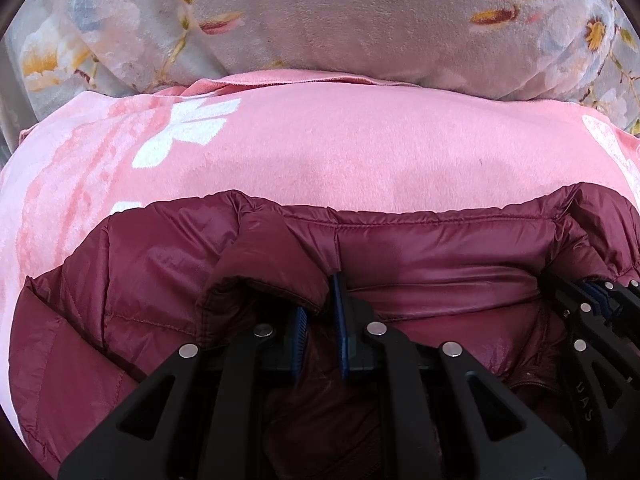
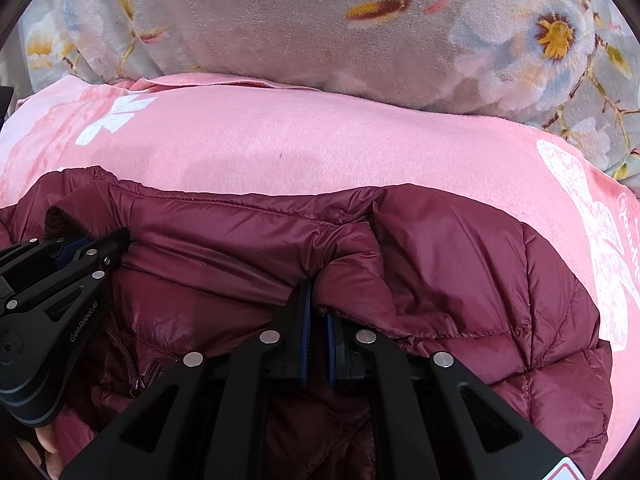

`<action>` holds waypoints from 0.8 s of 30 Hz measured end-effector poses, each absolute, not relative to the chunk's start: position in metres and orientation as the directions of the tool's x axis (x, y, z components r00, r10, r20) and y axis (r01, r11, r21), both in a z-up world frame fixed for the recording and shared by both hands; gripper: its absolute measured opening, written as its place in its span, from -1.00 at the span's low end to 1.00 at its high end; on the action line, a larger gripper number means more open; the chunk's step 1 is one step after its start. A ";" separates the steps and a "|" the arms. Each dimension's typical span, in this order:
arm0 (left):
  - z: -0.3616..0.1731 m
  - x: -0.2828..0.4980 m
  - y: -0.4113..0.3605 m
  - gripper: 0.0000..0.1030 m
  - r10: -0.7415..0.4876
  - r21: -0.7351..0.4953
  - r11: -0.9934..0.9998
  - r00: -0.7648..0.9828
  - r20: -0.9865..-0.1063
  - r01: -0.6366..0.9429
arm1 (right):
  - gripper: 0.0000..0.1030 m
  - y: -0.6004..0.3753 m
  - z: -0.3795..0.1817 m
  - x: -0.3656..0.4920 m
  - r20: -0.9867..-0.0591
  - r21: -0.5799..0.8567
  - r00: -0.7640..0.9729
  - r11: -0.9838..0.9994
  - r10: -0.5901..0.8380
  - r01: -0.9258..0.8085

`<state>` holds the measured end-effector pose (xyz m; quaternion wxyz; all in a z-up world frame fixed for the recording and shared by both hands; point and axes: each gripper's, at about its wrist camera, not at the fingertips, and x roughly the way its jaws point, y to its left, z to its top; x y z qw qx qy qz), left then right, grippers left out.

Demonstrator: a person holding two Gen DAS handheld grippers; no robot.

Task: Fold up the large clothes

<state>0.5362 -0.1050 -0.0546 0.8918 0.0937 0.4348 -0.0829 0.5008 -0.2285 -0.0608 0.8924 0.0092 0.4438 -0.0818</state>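
Right now both claws are pinching the maroon puffer jacket [image 1: 400, 256] by its upper edge: left claw [image 1: 322, 320] clamped on a bunched fold, right claw [image 2: 318, 320] nearly shut on fabric too. Jacket is lying on the pink blanket [image 1: 320, 148], floral pillow [image 1: 320, 20] at 12 o'clock. Likely mid-fold; next move probably calls for carrying both corners together, evenly.

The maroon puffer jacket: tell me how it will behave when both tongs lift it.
The maroon puffer jacket will probably sag between the left tongs and right tongs, since it already bunches in soft folds. Its glossy shell looks slippery, so it may creep out of the pinch. The quilted padding suggests it is light for its bulk.
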 end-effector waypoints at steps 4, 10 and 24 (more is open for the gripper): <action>-0.055 0.536 -0.105 -0.77 -0.063 0.100 0.968 0.609 -0.790 0.230 | -0.93 -0.228 -0.061 0.501 -0.794 -0.056 0.593 0.986 -0.138 0.155; -0.055 0.534 -0.106 -0.77 -0.055 0.112 0.966 0.612 -0.789 0.231 | -0.93 -0.228 -0.060 0.501 -0.793 -0.062 0.592 0.986 -0.143 0.154; -0.050 0.527 -0.114 -0.46 0.050 0.235 0.950 0.639 -0.767 0.207 | -0.76 -0.229 -0.053 0.492 -0.800 -0.044 0.587 0.989 -0.121 0.144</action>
